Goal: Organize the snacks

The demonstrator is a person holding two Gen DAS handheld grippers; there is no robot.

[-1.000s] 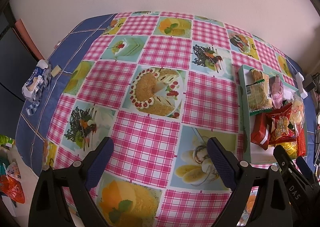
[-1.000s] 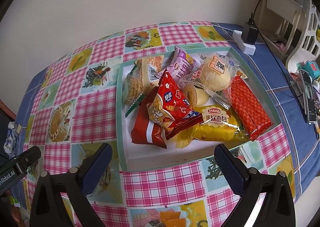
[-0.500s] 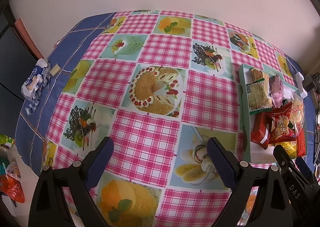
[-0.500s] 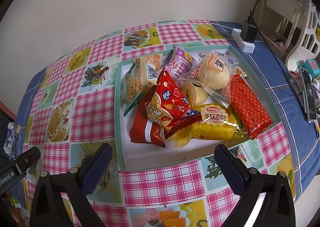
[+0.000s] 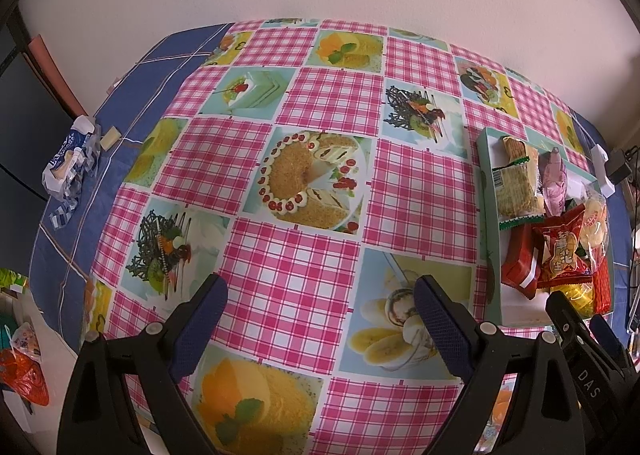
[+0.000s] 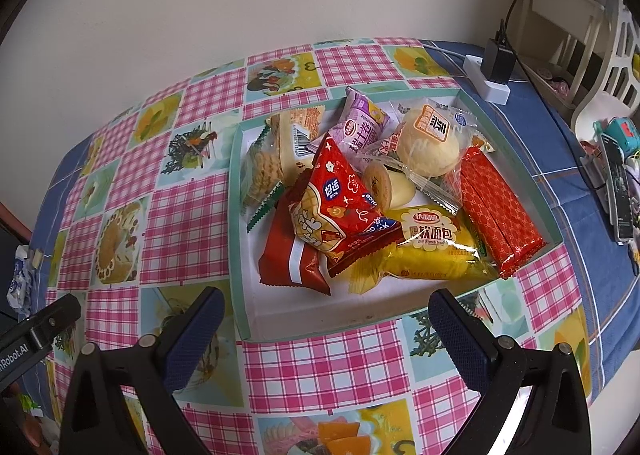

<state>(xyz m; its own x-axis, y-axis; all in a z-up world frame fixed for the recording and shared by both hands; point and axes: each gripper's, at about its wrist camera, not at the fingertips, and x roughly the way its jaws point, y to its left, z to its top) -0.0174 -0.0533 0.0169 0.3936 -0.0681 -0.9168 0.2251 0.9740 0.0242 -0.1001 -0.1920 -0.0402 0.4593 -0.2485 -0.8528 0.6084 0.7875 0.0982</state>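
Grippers sit nearest in both views, each with its jaws spread wide and holding nothing; the left gripper (image 5: 316,319) hangs over bare checked cloth on the desk (image 5: 296,255), the right gripper (image 6: 326,329) just short of the near rim of the tray (image 6: 236,215); beyond that rim the snacks lie heaped together, overlapping, none sorted apart; no packet shows loose on the cloth, so gathering looks done as far as the views reach, though whether tidier arranging is wanted I cannot tell. Counting outward: one red-and-white packet (image 6: 290,255), one red triangular bag (image 6: 340,207), one yellow soft-bread pack (image 6: 430,247), one long red wafer bar (image 6: 496,207), one small round biscuit pack (image 6: 386,185), one green-edged cracker pack (image 6: 264,167), one purple pouch (image 6: 362,127), one round bun (image 6: 430,145); roughly eight, with smaller ones possibly buried.
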